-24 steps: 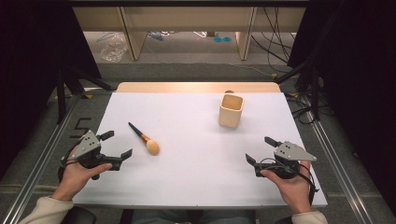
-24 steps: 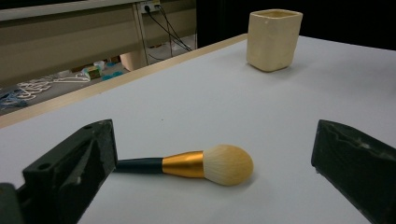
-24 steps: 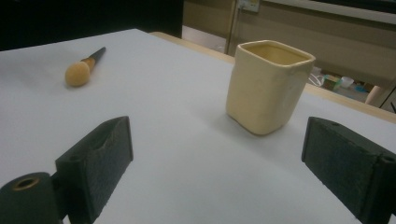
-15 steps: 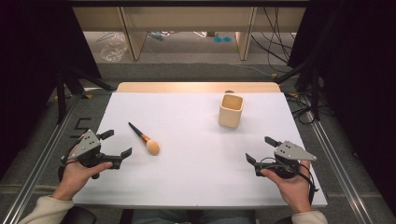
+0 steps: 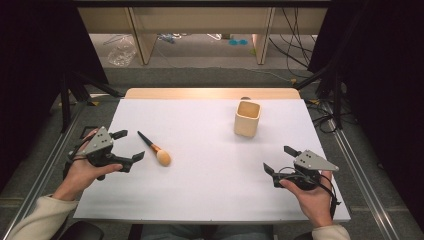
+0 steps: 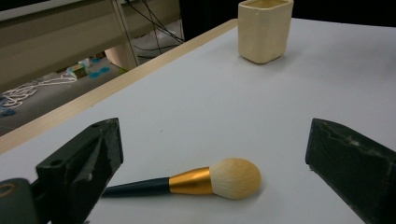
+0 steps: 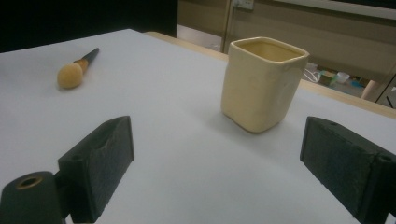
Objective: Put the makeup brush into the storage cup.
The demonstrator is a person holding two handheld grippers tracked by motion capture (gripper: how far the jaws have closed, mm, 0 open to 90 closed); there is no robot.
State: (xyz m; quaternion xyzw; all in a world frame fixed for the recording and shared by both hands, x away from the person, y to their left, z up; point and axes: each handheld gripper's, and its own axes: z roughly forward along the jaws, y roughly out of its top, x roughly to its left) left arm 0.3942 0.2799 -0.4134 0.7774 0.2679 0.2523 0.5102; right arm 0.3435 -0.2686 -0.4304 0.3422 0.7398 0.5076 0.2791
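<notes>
The makeup brush [image 5: 154, 149] lies just ahead of the left gripper [image 5: 129, 146] — handle slanting away, bristle head nearer — whose jaws gape wide, empty; right gripper [image 5: 279, 160] likewise.

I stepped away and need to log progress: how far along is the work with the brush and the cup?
Nothing looks done yet: the makeup brush lies flat on the white table, apart from the upright cream cup. In hand: nothing; the left gripper sits open beside the brush, and the right gripper is open short of the cup. Left, probably: grasping the brush and whatever follows with the cup.
</notes>
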